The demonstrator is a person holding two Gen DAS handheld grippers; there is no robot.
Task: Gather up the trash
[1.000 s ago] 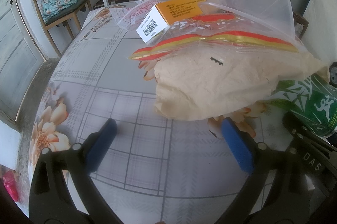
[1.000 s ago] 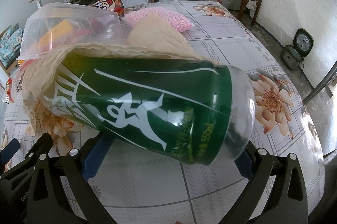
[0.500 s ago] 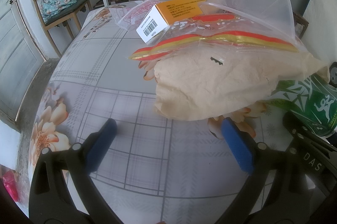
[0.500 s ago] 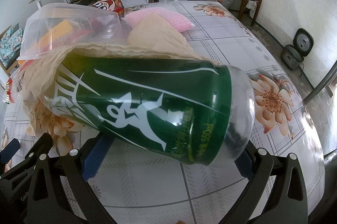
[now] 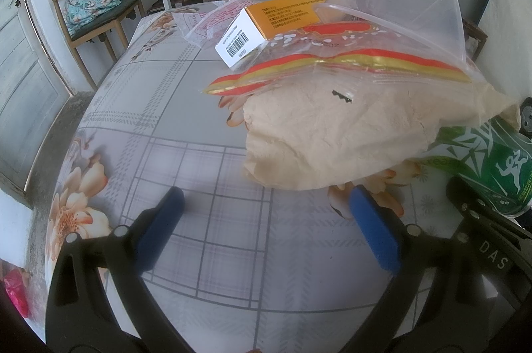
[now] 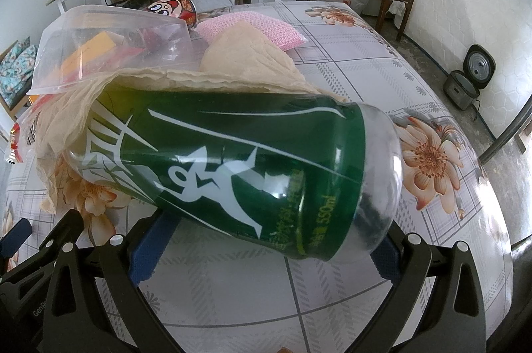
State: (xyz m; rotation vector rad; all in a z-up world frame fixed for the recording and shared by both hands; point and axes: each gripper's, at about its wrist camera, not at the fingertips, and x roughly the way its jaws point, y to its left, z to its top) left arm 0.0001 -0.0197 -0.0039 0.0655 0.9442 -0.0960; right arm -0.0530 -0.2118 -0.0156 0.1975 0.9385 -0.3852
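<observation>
Nothing has shifted since a second ago: both views match their earlier frames item for item, so the collecting appears paused before any pickup.

Left gripper [image 5: 266, 230]: jaws wide, blue pads empty, low over the floral tablecloth [image 5: 139, 107]; brown paper [image 5: 332, 137] lies just beyond its right pad, not touching.

Right gripper [image 6: 266, 240]: pads set wide on either side of the green plastic cup [image 6: 232, 167], which lies on its side across the near table; whether the pads press its wall I cannot tell (contact points are hidden behind the cup).

Pile, centre table: clear plastic tub [image 5: 399, 0] upended on a red-striped clear bag [image 5: 349, 63], an orange-and-white carton [image 5: 266, 20], the brown paper draped over the cup's mouth end.

Farther off: pink cloth [image 6: 252, 27], printed noodle cup [image 6: 173, 4].

Judgement: all trash is uncollected; the green cup looks the likeliest first item, and lifting it may drag the paper.
</observation>
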